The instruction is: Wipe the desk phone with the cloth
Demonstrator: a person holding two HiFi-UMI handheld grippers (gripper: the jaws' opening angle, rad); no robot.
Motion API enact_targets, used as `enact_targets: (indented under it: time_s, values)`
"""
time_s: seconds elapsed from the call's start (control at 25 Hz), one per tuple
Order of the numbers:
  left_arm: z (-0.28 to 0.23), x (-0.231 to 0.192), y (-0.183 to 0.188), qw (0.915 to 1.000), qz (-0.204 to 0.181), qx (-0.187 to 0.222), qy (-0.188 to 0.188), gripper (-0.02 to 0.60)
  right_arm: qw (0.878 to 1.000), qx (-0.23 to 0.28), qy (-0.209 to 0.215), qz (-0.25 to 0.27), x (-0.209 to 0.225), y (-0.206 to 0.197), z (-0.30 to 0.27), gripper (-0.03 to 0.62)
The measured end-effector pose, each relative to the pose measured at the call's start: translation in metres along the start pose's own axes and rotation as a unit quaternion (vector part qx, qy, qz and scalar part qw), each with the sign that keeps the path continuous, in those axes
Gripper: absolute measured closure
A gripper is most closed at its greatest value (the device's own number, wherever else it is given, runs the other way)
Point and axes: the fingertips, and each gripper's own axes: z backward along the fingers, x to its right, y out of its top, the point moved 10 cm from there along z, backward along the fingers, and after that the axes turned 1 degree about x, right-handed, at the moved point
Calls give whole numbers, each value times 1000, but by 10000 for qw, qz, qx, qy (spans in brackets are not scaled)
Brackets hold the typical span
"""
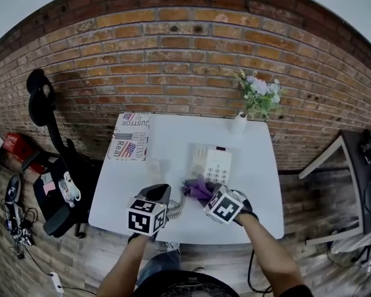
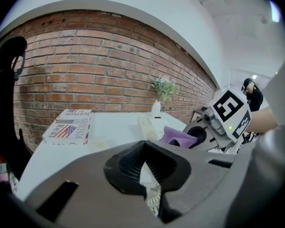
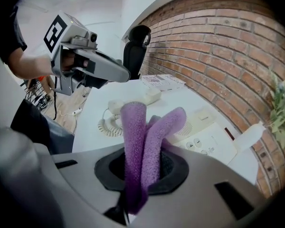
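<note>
desk phone sits near the middle of the white table. its handset is off the cradle and lies on the tabletop beside it, joined by the coiled cord. right gripper is clenched on the purple cloth, with two folds standing out past the jaws, just short of the keypad. left gripper hangs above the cord, its jaws drawn together on nothing.

to wipe well, i'd lay the cloth folds flat on the keypad and drag them in overlapping strokes. pressure should be light, since the base looks likely to slide; the free gripper could steady its edge.

count: one phone, one handset, one cord, one cloth, two grippers, one printed box, one vase of flowers, one office chair.
</note>
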Motion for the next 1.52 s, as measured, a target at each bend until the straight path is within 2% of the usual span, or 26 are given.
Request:
enact_targets:
  time_s: [0.36,0.6,0.84,1.16,1.32,1.52]
  values:
    - [-22,-13,25,9998,-161,14,-123,576,9985,358,-412,-3,46,35,33,546]
    - [-41,-30,39,9996,-222,-14,-194,577,9948,725,-687,-176,95,61,43,546]
    - [-62,-49,48,9991,-255,-70,-328,577,9934,725,-847,-275,149,86,32,546]
    - [-92,-74,56,9981,-252,-149,-542,577,9919,703,-590,-883,204,102,-12,546]
    - [-103,-83,56,9975,-214,-254,-625,577,9934,484,-399,-955,215,107,-39,546]
    - [-110,-91,57,9971,-146,-305,-683,577,9937,224,98,-1090,214,109,-70,546]
